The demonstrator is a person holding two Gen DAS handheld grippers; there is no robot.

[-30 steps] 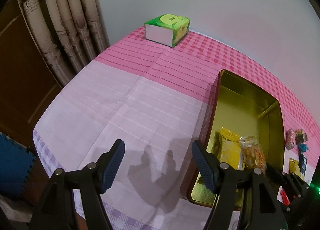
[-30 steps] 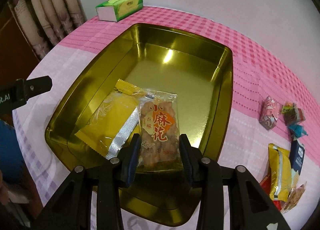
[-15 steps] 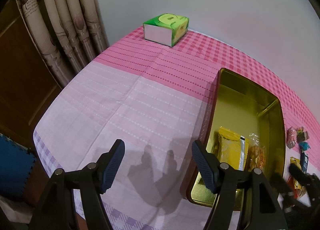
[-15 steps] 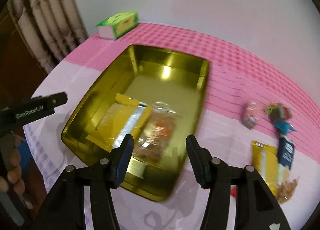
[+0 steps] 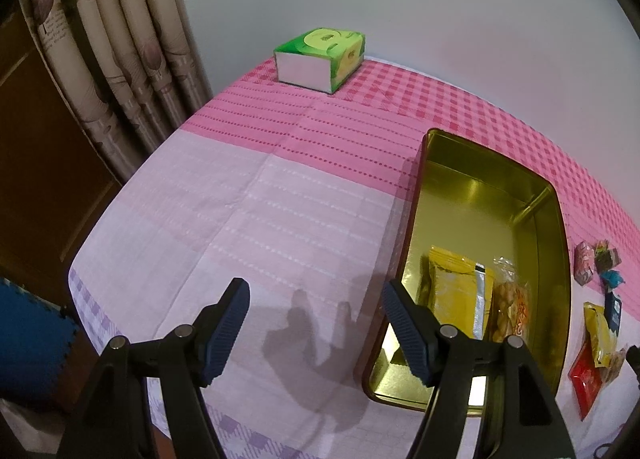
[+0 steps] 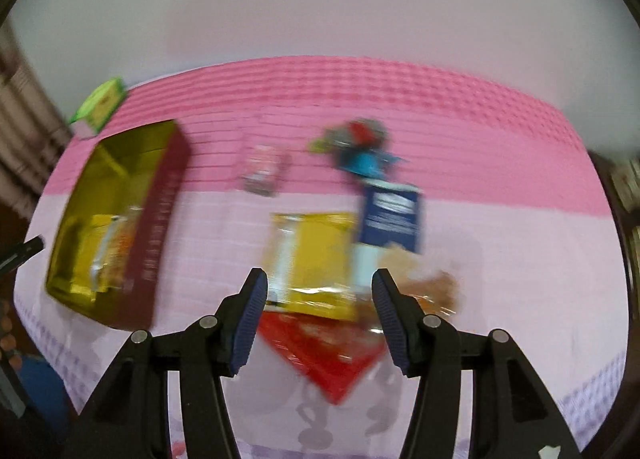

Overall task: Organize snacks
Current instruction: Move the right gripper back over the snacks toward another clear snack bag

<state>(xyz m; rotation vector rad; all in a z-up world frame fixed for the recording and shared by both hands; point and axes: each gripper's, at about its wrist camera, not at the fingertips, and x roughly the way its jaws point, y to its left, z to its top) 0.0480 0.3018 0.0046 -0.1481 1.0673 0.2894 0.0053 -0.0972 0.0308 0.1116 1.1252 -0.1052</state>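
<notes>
Reaching for the next packet is the step in hand, judging from the layout: you are holding the right gripper (image 6: pixel 318 315) above the loose pile of snacks to the right of the tin (image 5: pixel 560 219). Its jaws are standing wide apart and are gripping nothing. The right wrist view is blurred, so fine detail in the pile is not readable.

The gold tin is sitting on the pink tablecloth (image 5: pixel 260 199). Two packets are lying flat at its near end: a yellow packet (image 5: pixel 452 291) and, just beside it on the right, a clear packet (image 5: pixel 514 307) of brown pieces. The far half of the tin is showing bare metal.

Directly between the right jaws, a second yellow packet (image 6: pixel 316 259) is lying partly over a red packet (image 6: pixel 336 355). A dark blue packet (image 6: pixel 392 215) is lying to the right of it, and small wrapped sweets (image 6: pixel 264 167) are lying farther away.

You are holding the left gripper (image 5: pixel 316 323) over bare cloth to the left of the tin, jaws wide apart and holding nothing.

For the next move, you are likely needing to lower the right gripper onto the top yellow packet and close on one edge only, keeping the red packet beneath out of the jaws.
</notes>
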